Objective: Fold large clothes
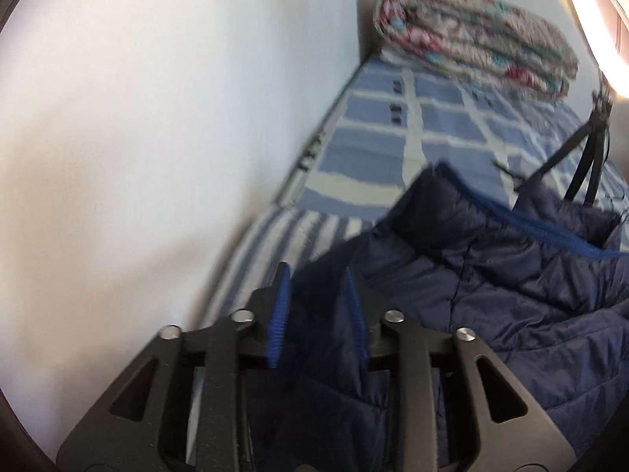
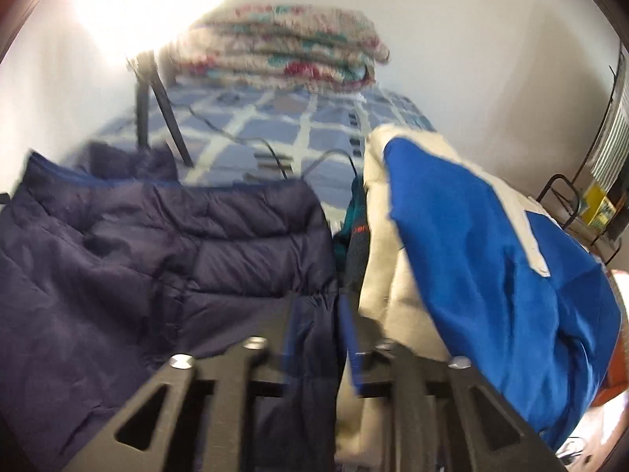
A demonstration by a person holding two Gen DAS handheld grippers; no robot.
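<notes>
A navy quilted puffer jacket (image 1: 491,271) lies on a bed with a blue and white checked cover (image 1: 377,133). My left gripper (image 1: 316,291) is shut on the jacket's left edge, with navy fabric filling the gap between its blue pads. In the right wrist view the same jacket (image 2: 165,236) spreads to the left. My right gripper (image 2: 316,306) is shut on the jacket's right edge, with fabric bunched between its fingers. Both views are blurred by motion.
A folded floral quilt (image 1: 475,35) lies at the head of the bed and shows too in the right wrist view (image 2: 283,51). A white wall (image 1: 157,118) runs along the left. A blue and cream garment pile (image 2: 483,244) lies right of the jacket. A black tripod (image 2: 157,114) and cables stand on the bed.
</notes>
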